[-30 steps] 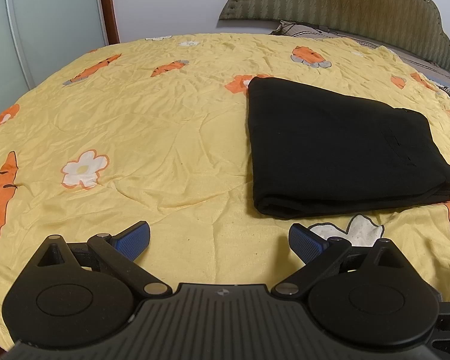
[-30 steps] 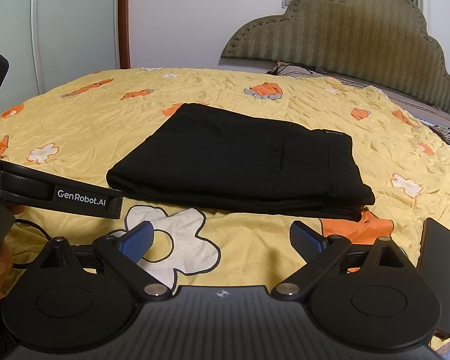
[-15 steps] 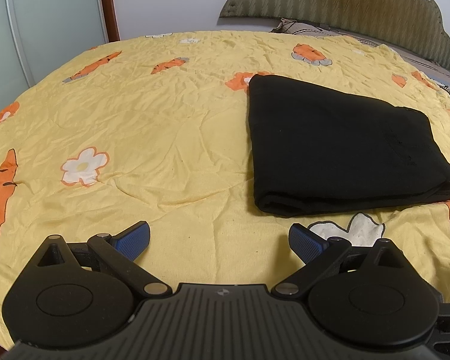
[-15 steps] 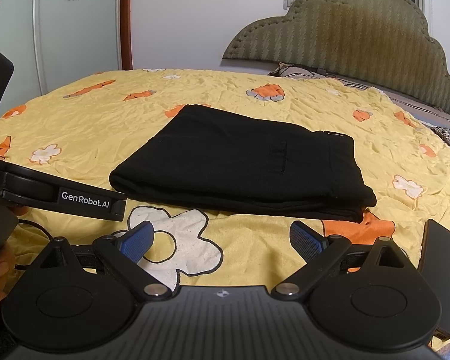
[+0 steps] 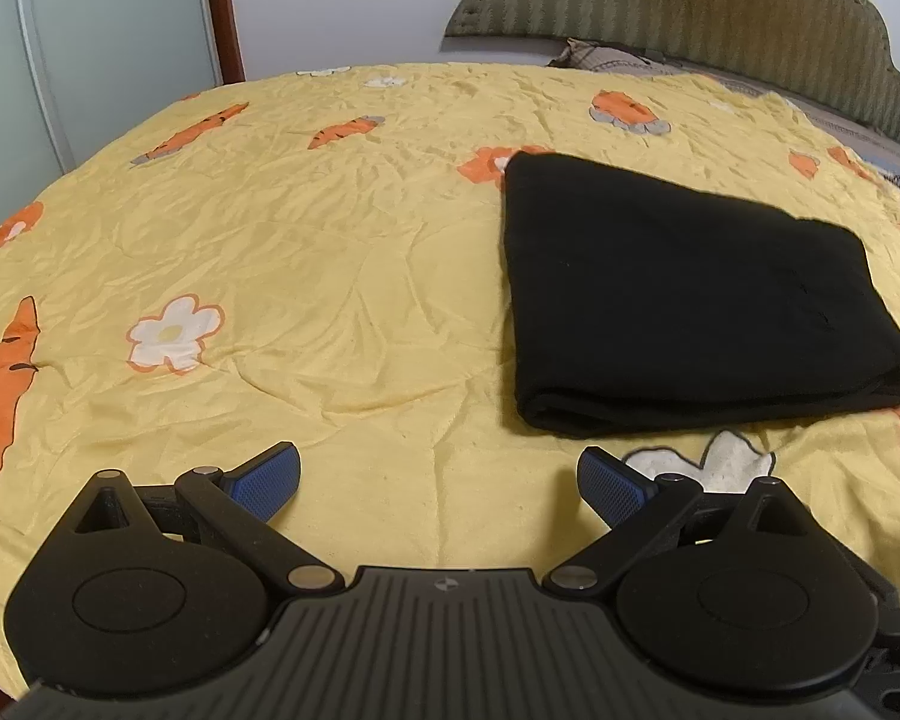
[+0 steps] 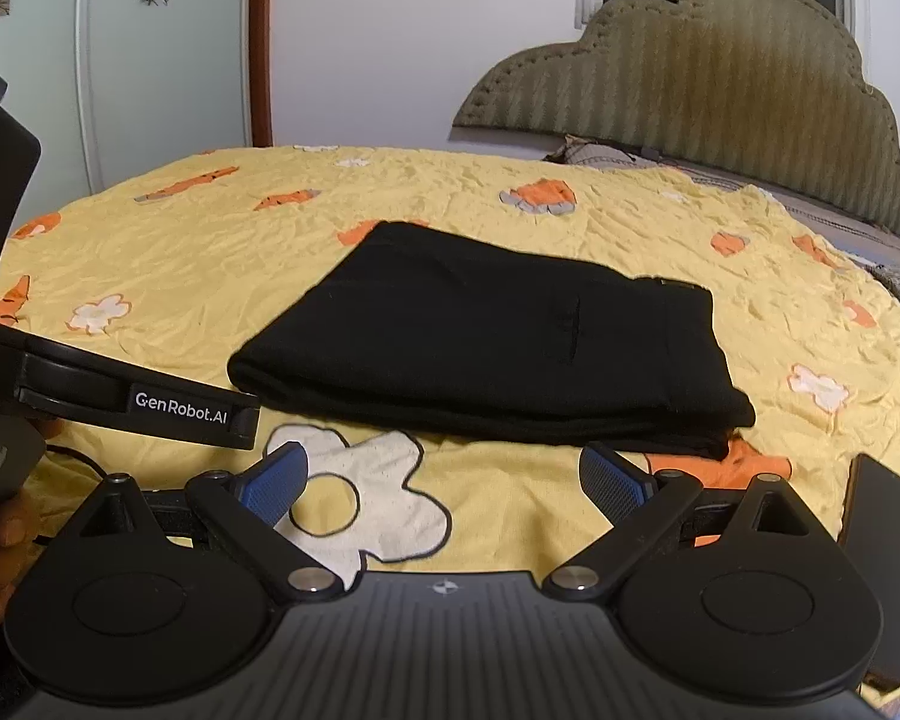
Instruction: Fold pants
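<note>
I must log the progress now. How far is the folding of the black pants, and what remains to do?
Done: the black pants lie in a compact rectangle of stacked layers on the yellow bedspread. In hand: nothing; the left tongs and the right tongs are both open, short of the cloth and touching none of it. Left: apparently nothing, except perhaps squaring the uneven layers at the near right corner.

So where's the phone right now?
The phone lies on the yellow bedspread at the right wrist view's lower right edge, beside the folded black pants, not touching them.
</note>
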Demonstrator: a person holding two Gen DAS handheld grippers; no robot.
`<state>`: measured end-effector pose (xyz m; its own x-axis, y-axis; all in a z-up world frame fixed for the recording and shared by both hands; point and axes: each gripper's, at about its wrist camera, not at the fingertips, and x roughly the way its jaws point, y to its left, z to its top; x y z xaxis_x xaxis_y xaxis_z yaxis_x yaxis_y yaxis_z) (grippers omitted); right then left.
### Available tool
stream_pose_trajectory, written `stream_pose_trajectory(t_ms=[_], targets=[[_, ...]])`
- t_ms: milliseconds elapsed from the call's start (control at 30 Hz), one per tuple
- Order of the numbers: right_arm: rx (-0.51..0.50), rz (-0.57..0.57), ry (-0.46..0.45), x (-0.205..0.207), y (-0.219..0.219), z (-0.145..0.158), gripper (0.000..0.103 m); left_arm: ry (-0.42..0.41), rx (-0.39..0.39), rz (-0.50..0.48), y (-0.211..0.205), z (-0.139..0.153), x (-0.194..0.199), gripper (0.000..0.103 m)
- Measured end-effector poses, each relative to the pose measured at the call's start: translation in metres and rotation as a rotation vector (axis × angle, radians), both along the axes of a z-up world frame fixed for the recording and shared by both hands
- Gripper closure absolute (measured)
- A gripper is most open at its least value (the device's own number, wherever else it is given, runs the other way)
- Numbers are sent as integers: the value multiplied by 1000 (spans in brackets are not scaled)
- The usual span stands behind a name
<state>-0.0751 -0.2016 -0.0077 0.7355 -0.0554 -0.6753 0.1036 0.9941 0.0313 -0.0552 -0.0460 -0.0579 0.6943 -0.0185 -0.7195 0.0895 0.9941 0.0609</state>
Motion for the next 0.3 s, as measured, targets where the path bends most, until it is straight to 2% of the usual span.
stream_pose_trajectory(t_ms=[67,167,300], targets=[[-2,15,-23,2,-1,5,5,-23,-18,18,7,6,1,3],[-9,85,-78,6,0,11,5,-70,-33,98,34,20,5,2],[-20,335,-86,25,16,10,5,-89,-80,283,102,37,17,2]])
